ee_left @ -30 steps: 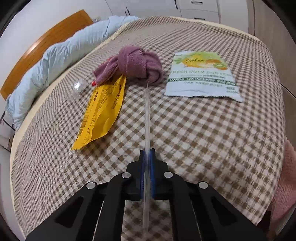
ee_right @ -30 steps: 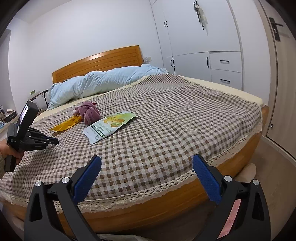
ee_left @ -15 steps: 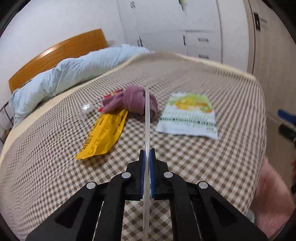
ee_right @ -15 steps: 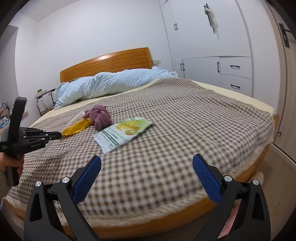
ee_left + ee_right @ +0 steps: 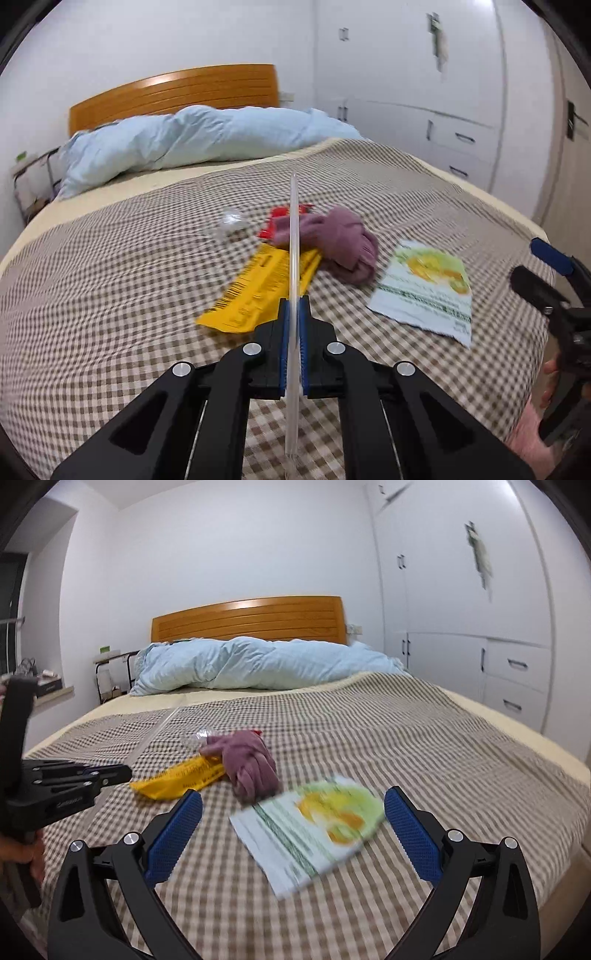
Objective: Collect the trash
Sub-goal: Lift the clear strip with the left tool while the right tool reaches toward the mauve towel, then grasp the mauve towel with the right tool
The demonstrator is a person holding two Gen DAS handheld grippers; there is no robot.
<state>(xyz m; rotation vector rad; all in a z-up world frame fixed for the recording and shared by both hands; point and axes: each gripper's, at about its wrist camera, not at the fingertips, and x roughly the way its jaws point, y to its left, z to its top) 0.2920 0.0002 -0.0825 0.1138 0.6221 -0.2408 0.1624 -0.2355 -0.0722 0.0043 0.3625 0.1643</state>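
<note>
Your left hand-held gripper (image 5: 293, 332) is pinching a clear plastic strip (image 5: 293, 236) held above the bed (image 5: 110, 295). At the strip's 3 o'clock lies a green-and-white packet (image 5: 310, 823), with a yellow wrapper (image 5: 258, 291) and purple cloth (image 5: 343, 243) close behind it. Your right hand-held gripper (image 5: 293, 830) is spread wide over the packet.
</note>
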